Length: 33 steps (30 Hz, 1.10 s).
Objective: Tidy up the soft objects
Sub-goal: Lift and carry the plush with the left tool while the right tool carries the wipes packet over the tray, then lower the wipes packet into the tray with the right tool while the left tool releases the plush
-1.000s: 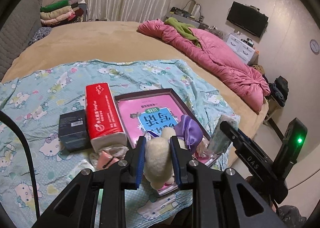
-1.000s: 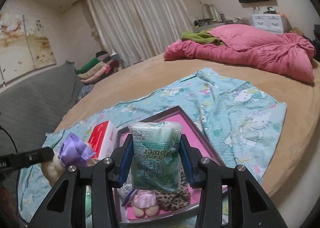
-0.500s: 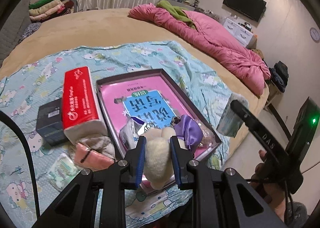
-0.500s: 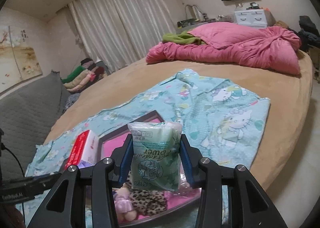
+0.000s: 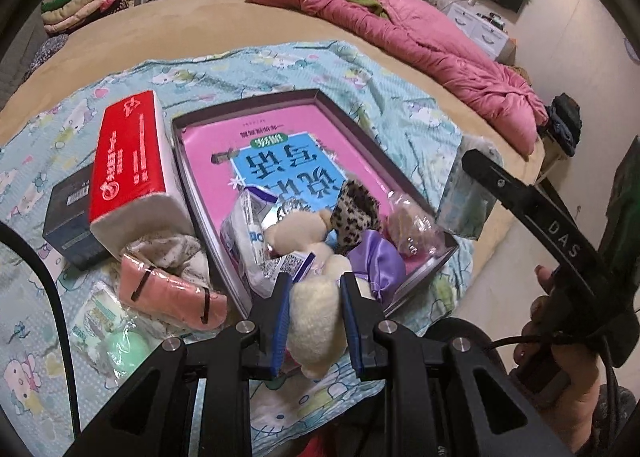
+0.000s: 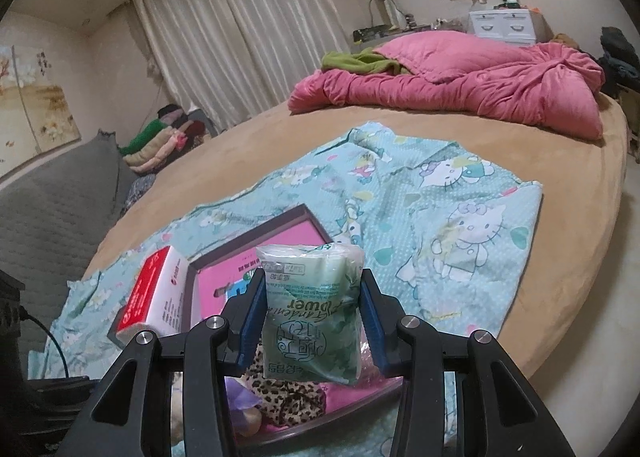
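A: Low in the middle of the left wrist view, what sits between the blue pads?

B: The left gripper (image 5: pixel 316 321) is clamped on a cream plush toy (image 5: pixel 316 317). The toy's top, with a purple bow (image 5: pixel 380 261), reaches over the near edge of the box (image 5: pixel 420 273).

A: And what lies in the box?

B: A pink book (image 5: pixel 280 149) lines the bottom. At the near end lie a white packet (image 5: pixel 250 233), a leopard scrunchie (image 5: pixel 356 209) and a clear bag (image 5: pixel 412 231).

A: Left of the box?

B: A red tissue pack (image 5: pixel 132 161) leans against the box's left wall, with a dark box (image 5: pixel 68 217) beside it. Below them lie a pink pouch (image 5: pixel 172 293) and a pale green packet (image 5: pixel 100 317), all on the cartoon sheet (image 5: pixel 360 69).

A: The right gripper?

B: In the right wrist view the right gripper (image 6: pixel 312 321) is closed on a green tissue packet (image 6: pixel 312 309), held upright above the box's near end. In the left view it shows at the right edge, a hand (image 5: pixel 560 377) around its handle.

A: Background?

B: A pink quilt (image 6: pixel 460 89) at upper right, folded clothes (image 6: pixel 160 141) at left by the curtains (image 6: pixel 240 37).
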Motion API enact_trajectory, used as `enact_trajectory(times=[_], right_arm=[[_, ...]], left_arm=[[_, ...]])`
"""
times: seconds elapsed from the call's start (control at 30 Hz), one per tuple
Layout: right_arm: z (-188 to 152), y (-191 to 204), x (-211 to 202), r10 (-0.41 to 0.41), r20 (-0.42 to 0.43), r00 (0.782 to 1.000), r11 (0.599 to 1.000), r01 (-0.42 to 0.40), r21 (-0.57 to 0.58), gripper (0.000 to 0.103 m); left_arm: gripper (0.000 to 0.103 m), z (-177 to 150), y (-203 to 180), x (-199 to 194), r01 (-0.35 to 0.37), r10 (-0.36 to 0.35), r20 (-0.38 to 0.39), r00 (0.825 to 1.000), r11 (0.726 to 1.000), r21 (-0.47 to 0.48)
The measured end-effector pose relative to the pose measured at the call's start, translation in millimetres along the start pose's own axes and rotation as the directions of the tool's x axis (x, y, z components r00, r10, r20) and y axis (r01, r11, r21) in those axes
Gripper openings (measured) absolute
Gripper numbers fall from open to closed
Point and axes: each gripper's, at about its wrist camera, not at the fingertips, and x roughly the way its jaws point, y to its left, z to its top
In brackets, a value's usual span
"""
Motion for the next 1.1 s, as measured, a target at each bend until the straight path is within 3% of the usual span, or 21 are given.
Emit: enact_trajectory(times=[0.33, 1.1], right_arm=[[-6.3, 1.9, 9.9, 0.006, -0.042, 0.999, 1.0, -0.007, -0.025, 0.046], [-26.2, 24.9, 49.7, -0.006, -0.163, 0.987, 0.988, -0.02, -0.156, 0.046]], left_arm=[[0.025, -6.8, 5.0, 19.9, -0.026, 0.026, -0.041, 0.999, 1.0, -0.012], [0.026, -8.1, 16.2, 38.2, -0.028, 0.028, 0.009, 1.0, 1.0, 0.006]])
